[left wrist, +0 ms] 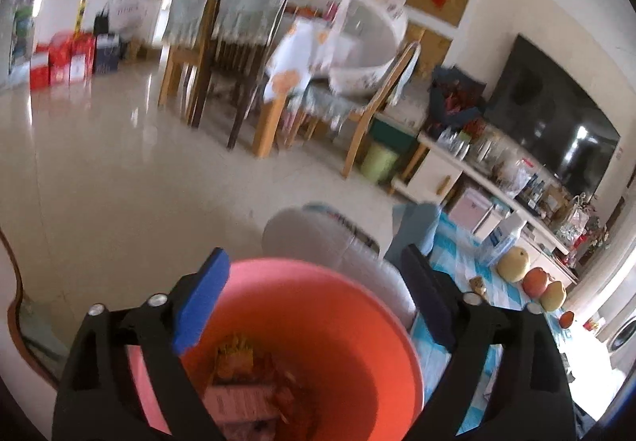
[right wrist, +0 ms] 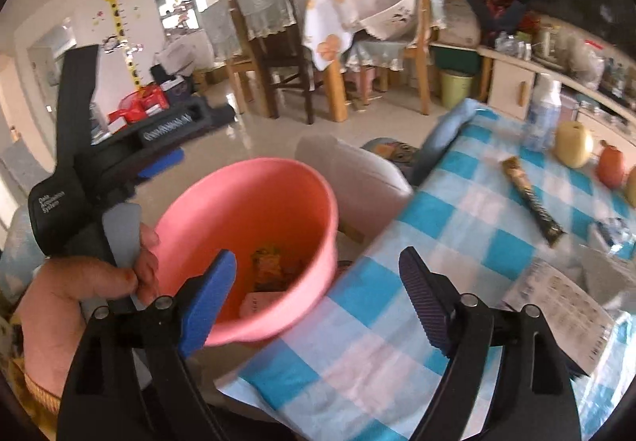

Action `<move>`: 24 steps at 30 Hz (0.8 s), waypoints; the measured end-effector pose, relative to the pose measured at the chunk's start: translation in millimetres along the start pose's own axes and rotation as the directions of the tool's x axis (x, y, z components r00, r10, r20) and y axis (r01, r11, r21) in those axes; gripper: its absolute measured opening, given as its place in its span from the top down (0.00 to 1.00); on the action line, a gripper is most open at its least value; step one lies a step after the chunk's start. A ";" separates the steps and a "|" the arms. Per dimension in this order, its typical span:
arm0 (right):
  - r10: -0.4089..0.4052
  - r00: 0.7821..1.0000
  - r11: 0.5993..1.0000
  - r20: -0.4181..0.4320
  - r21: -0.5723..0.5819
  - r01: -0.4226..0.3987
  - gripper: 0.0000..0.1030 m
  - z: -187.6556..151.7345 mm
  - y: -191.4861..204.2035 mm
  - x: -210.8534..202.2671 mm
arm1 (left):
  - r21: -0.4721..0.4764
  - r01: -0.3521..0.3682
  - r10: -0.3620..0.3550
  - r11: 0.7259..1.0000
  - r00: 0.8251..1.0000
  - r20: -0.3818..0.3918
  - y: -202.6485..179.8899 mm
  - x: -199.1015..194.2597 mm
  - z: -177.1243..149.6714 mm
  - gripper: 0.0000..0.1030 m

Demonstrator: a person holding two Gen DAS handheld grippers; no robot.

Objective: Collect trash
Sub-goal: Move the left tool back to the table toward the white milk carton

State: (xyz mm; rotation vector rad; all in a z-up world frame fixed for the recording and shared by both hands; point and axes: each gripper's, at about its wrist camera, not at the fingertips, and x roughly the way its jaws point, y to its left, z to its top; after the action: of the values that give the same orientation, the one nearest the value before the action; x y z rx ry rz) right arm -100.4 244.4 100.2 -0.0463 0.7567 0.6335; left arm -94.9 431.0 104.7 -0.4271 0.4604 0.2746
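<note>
Right gripper [right wrist: 318, 298]: jaws spread wide, nothing between them, hovering over the near edge of the blue-and-white checked tablecloth [right wrist: 449, 242]. Left gripper [left wrist: 314, 302]: its jaws look parted around the near rim of the pink bin [left wrist: 302, 321]; whether the pads actually bear on the wall cannot be told from the left wrist view. In the right wrist view the same pink bin [right wrist: 258, 210] sits at 10 o'clock of the right gripper, just off the table's edge, with the left hand [right wrist: 79, 298] on its handle at 8 o'clock. Bin contents: orange wrappers and a small pale carton at the bottom, blurred. Outstanding trash, judged: a long dark snack wrapper [right wrist: 532, 198] at 2 o'clock on the cloth, well apart from the jaws; likely feather-light, thin, crinkly and slick, apt to slide or fold, best pinched across its narrow width near the middle. A printed paper sheet [right wrist: 556, 305] at 3 o'clock, limp and flat, would need an edge lifted first. Beyond, at 1 to 2 o'clock: fruit [right wrist: 572, 142] and a white bottle [right wrist: 544, 111], apparently not trash. Bin itself: stiff light plastic, safest held at the rim
</note>
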 end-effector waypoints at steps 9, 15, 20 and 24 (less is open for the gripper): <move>-0.080 0.994 0.993 0.072 -0.086 0.086 0.08 -24.7 -9.9 -35.0 | 0.117 0.108 -0.118 0.987 0.989 0.088 -35.5 -5.8 -8.7 0.09; -0.166 0.984 0.974 0.071 -0.146 0.174 0.05 -46.6 -20.5 -54.7 | 0.172 0.178 -0.191 0.969 0.979 0.065 -58.9 -7.9 -16.9 0.09; -0.235 0.971 0.965 0.042 -0.114 0.238 0.05 -67.9 -43.3 -64.8 | 0.231 0.204 -0.212 0.951 0.977 0.008 -78.2 -11.3 -26.3 0.09; -0.267 0.963 0.960 0.026 -0.083 0.268 0.05 -83.7 -56.3 -75.1 | 0.215 0.297 -0.296 0.930 0.955 -0.038 -86.2 -14.7 -33.9 0.09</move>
State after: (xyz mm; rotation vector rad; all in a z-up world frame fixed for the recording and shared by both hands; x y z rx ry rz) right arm -163.2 137.8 77.4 -0.2191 0.6936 0.4069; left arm -90.1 337.7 113.1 -0.2758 0.4195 -0.0709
